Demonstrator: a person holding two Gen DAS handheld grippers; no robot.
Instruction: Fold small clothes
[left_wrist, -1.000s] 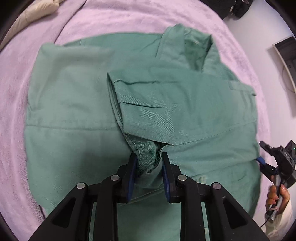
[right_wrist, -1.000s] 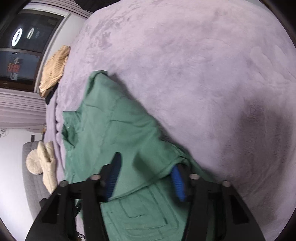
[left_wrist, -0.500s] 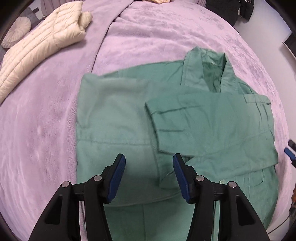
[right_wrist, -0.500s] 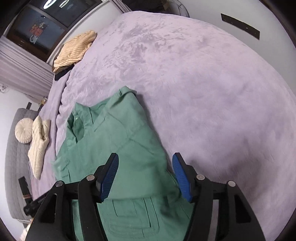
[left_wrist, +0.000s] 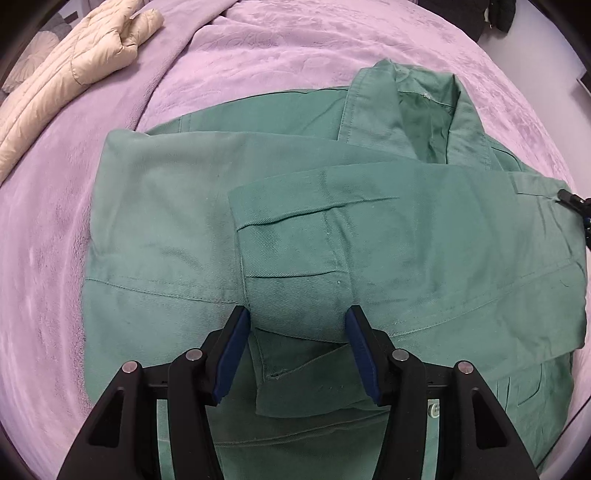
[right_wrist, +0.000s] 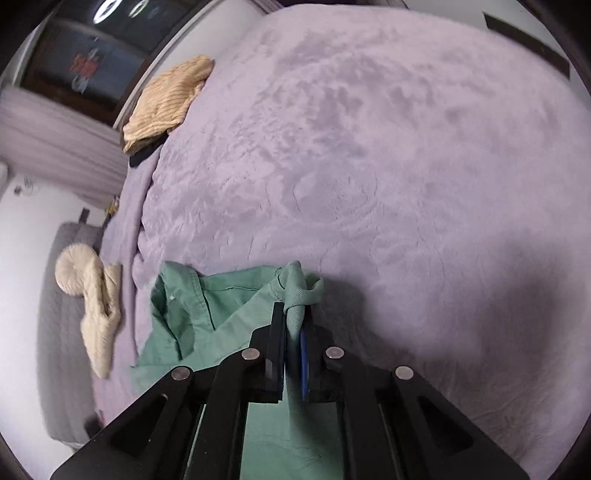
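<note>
We fold green cotton jacket (left_wrist: 369, 240) lying on lilac plush bed (left_wrist: 258, 48). Right hand-held gripper (right_wrist: 293, 325) clamped on jacket's side edge; left hand-held gripper (left_wrist: 295, 325) opening, straddling folded sleeve, gripping nothing. Next, we judge: carry pinched edge across body.

I cannot read any text from my two wrist cameras. On the dark screen (right_wrist: 85, 70) in the right wrist view I see a red and white mark, but it is too blurred to make out letters. The green jacket (left_wrist: 332, 236) shows no readable label.
</note>
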